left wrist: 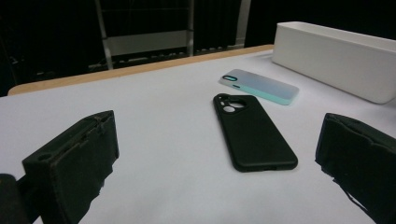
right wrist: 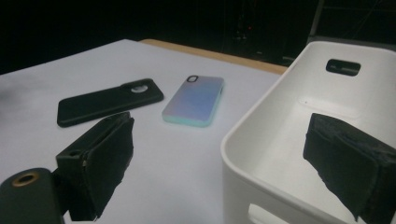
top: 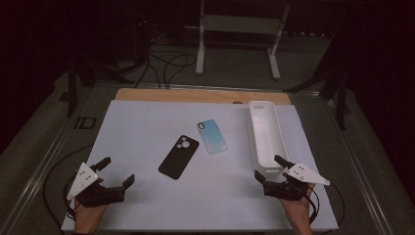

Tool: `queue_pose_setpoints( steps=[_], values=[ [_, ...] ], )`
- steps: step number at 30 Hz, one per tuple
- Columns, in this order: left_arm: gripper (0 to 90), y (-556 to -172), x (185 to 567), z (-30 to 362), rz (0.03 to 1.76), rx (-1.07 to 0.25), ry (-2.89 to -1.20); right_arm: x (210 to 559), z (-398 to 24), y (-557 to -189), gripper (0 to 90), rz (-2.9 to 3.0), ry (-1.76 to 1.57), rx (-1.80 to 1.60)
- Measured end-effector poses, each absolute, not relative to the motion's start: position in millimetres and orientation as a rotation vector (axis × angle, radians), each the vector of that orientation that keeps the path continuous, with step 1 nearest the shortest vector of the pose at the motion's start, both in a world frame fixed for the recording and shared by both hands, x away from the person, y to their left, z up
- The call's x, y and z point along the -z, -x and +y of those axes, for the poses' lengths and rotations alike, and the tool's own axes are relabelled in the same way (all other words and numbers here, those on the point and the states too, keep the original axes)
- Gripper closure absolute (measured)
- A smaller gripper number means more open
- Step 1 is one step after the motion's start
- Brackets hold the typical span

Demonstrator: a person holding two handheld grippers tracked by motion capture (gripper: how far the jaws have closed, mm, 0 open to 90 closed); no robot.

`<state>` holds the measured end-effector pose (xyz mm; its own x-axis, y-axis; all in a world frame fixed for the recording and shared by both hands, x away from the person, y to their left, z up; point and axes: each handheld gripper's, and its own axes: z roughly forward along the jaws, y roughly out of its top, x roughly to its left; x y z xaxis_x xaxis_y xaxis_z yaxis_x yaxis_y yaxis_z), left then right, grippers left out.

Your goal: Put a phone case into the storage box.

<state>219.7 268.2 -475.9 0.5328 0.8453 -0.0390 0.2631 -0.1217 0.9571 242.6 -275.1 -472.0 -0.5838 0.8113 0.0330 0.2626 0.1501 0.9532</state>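
1. Jaws stand wide and empty on both your left gripper [top: 116,172] and your right gripper [top: 273,172], each resting near a front corner of the white mat [top: 147,127].
2. You look to be at the start, with nothing picked up.
3. The black phone case [top: 179,156] lies flat mid-mat, camera cutout toward the far edge; the pale blue phone case [top: 212,136] lies just beside it, apart.
4. The white bin [top: 266,139] runs along the right edge, empty.
5. Next, reach a case squarely and pinch its thin edges; both are low and flat.
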Motion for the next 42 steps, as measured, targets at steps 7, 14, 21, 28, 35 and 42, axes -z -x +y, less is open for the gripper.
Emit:
queue_pose_setpoints(
  steps=[7, 14, 21, 28, 35, 42],
  values=[
    [0.0, -219, 477, 268, 0.955, -0.668, -1.671, 472, -273, -243, 7.6, 1.94, -1.03, -1.429],
    [0.0, -218, 478, 268, 0.961, -0.676, -1.676, 473, -271, -244, 7.6, 1.953, -1.03, -1.419],
    [0.0, -218, 480, 268, 0.973, -0.68, -1.675, 468, -271, -245, 7.6, 1.943, -1.048, -1.419],
    [0.0, -218, 483, 267, 0.98, -0.681, -1.674, 460, -267, -249, 7.6, 1.95, -1.054, -1.404],
    [0.0, -219, 484, 268, 0.986, -0.688, -1.676, 454, -258, -257, 7.6, 1.967, -1.055, -1.381],
    [0.0, -220, 486, 267, 0.992, -0.685, -1.679, 448, -250, -264, 7.6, 1.98, -1.035, -1.385]
  ],
)
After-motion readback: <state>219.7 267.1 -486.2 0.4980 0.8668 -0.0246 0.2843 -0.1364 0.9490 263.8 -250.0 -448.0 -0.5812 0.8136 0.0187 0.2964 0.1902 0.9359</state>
